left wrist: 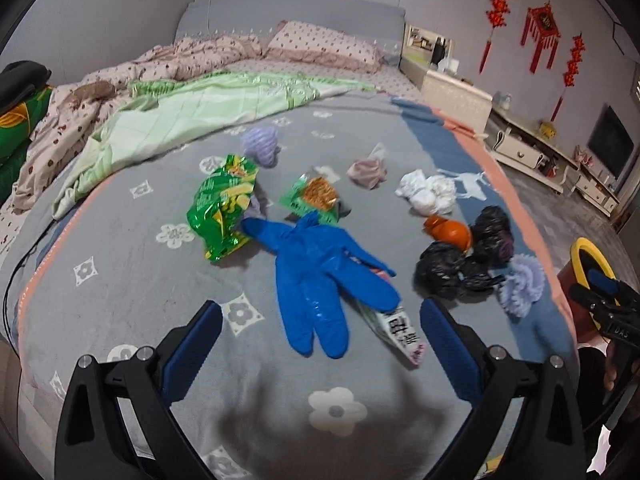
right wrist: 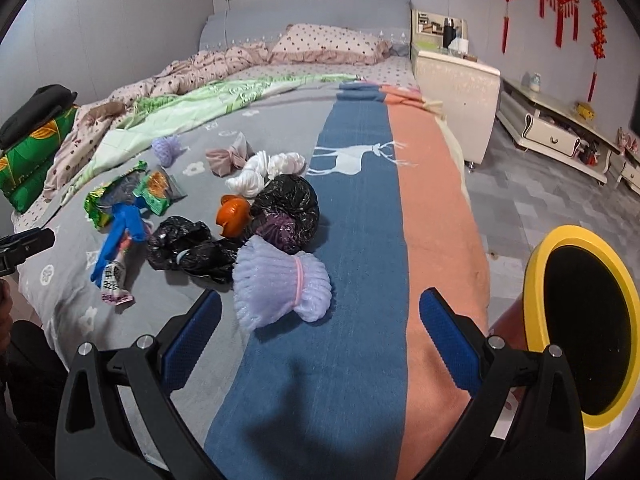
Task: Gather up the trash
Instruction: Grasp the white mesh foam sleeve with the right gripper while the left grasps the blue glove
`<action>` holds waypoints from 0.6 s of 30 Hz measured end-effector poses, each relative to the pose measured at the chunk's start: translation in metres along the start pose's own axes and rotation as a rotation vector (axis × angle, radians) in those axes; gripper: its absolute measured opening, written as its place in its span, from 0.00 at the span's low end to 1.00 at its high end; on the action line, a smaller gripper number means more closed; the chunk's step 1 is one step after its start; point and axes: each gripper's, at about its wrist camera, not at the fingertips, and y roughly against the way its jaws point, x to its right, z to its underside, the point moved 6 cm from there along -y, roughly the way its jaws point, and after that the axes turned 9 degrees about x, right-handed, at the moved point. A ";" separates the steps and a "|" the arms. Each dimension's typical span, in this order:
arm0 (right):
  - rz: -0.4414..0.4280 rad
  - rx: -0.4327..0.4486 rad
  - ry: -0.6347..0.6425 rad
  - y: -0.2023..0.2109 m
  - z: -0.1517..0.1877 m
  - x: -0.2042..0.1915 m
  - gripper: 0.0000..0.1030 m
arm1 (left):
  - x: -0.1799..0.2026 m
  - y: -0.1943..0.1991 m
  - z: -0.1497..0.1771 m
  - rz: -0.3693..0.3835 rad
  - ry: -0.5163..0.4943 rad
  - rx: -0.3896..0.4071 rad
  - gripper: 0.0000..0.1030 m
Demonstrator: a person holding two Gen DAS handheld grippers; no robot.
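Trash lies scattered on the grey bed blanket point(left wrist: 120, 264). My left gripper point(left wrist: 320, 340) is open and empty, just short of a blue glove point(left wrist: 316, 276) that lies over a white wrapper point(left wrist: 400, 336). A green snack bag point(left wrist: 224, 208), a small green packet point(left wrist: 314, 196), black bags point(left wrist: 460, 264), orange peel point(left wrist: 450, 232), white tissues point(left wrist: 428, 192) and purple foam nets point(left wrist: 520, 288) lie around it. My right gripper point(right wrist: 320, 336) is open and empty, with a purple foam net point(right wrist: 280, 284) between its fingers' far ends, over the blue stripe point(right wrist: 352, 240).
A yellow-rimmed bin point(right wrist: 584, 320) stands off the bed's right edge; it also shows in the left wrist view point(left wrist: 588, 264). A green quilt point(left wrist: 180, 120), pink duvet and pillow point(left wrist: 324, 46) lie further back. A nightstand point(right wrist: 456, 92) and low cabinets point(right wrist: 556, 128) stand at the right.
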 end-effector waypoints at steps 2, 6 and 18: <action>0.000 -0.018 0.013 -0.010 -0.001 -0.003 0.92 | -0.008 -0.010 -0.001 -0.008 0.014 -0.014 0.93; -0.025 -0.050 0.034 -0.027 -0.003 -0.010 0.92 | -0.015 -0.032 -0.003 -0.078 -0.019 -0.038 0.93; -0.099 -0.117 0.068 -0.069 -0.008 -0.020 0.92 | -0.017 -0.096 -0.020 -0.056 0.039 -0.123 0.93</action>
